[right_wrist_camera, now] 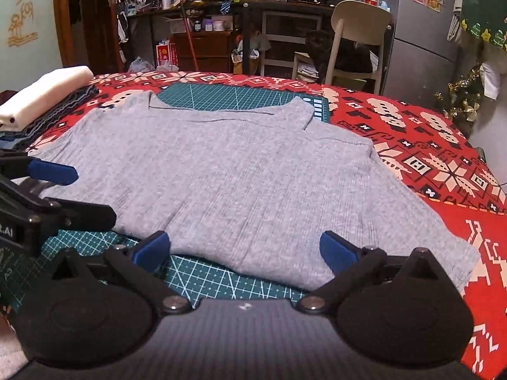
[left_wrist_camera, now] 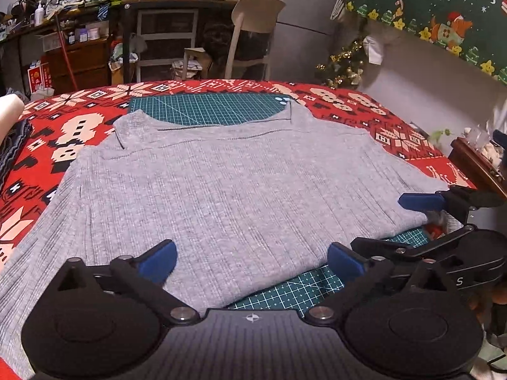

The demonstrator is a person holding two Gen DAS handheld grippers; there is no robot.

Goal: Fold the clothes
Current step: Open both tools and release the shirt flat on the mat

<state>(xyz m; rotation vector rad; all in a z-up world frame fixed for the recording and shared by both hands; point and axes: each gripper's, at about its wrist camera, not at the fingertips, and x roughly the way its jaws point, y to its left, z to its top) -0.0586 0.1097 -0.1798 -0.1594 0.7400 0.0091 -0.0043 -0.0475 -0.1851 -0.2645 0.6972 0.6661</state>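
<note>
A grey ribbed sweater [left_wrist_camera: 228, 183] [right_wrist_camera: 240, 174] lies flat, neckline at the far side, on a green cutting mat [left_wrist_camera: 206, 107] [right_wrist_camera: 202, 278]. My left gripper [left_wrist_camera: 252, 261] is open, its blue pads [left_wrist_camera: 161, 259] spread just over the sweater's near hem, with nothing held. My right gripper [right_wrist_camera: 244, 251] is open too, straddling the near hem further right. Each gripper shows in the other's view: the right gripper [left_wrist_camera: 396, 221] at the sweater's right edge, the left gripper [right_wrist_camera: 79, 193] at its left edge. One sleeve runs to the lower left in the left wrist view.
A red Christmas-patterned tablecloth [left_wrist_camera: 63, 133] [right_wrist_camera: 427, 158] covers the table. Folded white cloth [right_wrist_camera: 41, 95] sits on dark striped fabric at the left edge. Beyond the table stand a pale chair [right_wrist_camera: 358, 31], a cluttered desk [left_wrist_camera: 164, 3], and a small Christmas tree [left_wrist_camera: 342, 66].
</note>
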